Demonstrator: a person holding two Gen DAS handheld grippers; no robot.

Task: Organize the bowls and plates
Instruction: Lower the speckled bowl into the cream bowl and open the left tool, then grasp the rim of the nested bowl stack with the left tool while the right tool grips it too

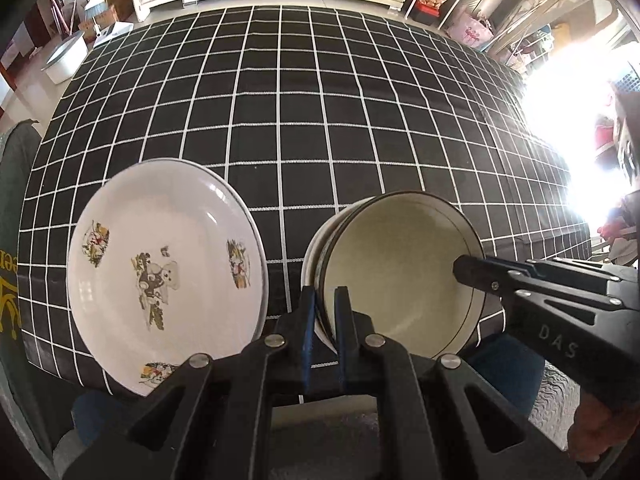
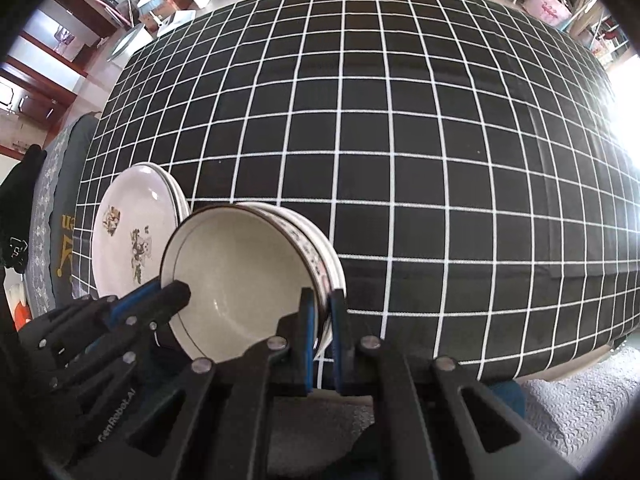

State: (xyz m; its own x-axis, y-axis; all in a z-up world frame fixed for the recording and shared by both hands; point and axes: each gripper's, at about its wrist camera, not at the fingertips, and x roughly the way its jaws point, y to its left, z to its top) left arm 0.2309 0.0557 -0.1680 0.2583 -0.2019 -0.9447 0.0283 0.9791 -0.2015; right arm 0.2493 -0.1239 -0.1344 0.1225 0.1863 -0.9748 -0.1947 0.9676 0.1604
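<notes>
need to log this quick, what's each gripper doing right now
left gripper: shut on the left rim of the cream bowl
right gripper: shut on the same bowl's right rim

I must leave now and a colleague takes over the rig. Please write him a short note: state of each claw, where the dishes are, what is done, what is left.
Left claw: shut on the near-left rim of the bowl stack.
Right claw: shut on the stack's opposite rim.
Plates: stacked at the left on the checked tablecloth, beside the bowls.
Done: plates stacked, bowls nested.
Left: set the bowls down, release both claws.
</notes>
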